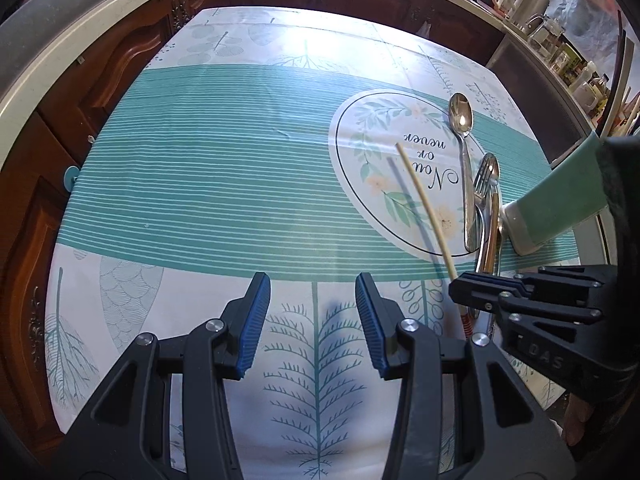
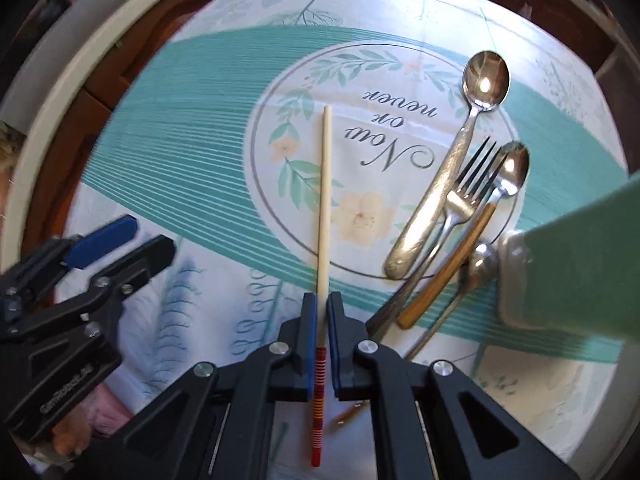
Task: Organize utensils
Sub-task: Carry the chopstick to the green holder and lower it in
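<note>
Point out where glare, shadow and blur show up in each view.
Left wrist view: window glare whitens the tablecloth at its far end; the chopstick casts a shadow to its left. Right wrist view: a highlight sits in the large spoon bowl; the left gripper looks motion-blurred.

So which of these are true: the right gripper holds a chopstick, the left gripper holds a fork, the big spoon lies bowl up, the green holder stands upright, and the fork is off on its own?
1. The right gripper is shut on the chopstick. True.
2. The left gripper holds a fork. False: it is open, with nothing between its pads.
3. The big spoon lies bowl up on the tablecloth. True.
4. The green holder stands upright. False: it lies on its side, its end toward the cutlery.
5. The fork lies apart from the other cutlery. False: it lies in the pile, against the big spoon and the small spoon.
</note>
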{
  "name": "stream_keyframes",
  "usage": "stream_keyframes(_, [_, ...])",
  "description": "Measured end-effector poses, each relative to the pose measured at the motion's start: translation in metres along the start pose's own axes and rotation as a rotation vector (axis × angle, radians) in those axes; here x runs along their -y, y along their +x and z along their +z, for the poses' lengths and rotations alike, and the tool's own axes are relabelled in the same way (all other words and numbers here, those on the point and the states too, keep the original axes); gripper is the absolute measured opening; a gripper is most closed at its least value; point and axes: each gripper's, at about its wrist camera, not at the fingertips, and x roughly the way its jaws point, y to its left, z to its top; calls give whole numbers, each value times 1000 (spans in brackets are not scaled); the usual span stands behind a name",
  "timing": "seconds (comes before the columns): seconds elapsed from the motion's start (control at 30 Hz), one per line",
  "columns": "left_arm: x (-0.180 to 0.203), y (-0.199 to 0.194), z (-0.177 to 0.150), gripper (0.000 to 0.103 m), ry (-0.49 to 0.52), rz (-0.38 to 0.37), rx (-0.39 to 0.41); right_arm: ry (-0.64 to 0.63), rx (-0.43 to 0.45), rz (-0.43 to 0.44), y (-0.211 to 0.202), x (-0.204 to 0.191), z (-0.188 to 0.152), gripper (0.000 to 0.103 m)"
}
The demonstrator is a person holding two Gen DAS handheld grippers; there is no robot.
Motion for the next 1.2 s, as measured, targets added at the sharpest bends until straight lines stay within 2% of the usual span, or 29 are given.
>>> stream_keyframes(0.2, [11,-4,-1,41,31,13,0,19,177,137,-38,9,-30,5])
stream_keyframes(0.57, [64,-29,5,41,154,1,74,-15,590,230,-132,28,-68,5])
stream_keyframes(0.67, [73,-32,7,41,171,-2,83,1,727,243,-167,41,-79,5])
stream_keyframes(0.77, [80,-35,8,41,185,-1,87,25,839,226,-192,52,-87,5])
stream_keyframes(0.97, [83,-44,18,41,170,-31,83,99,1061,121,-243,82,-94,5])
stream_keyframes(1.07, [86,-53,31,41,148,-66,83,113,1124,62,-255,89,-88,5])
stream_keyframes(1.2, [99,-71,48,41,146,-112,118,106,1160,8,-252,94,-77,5])
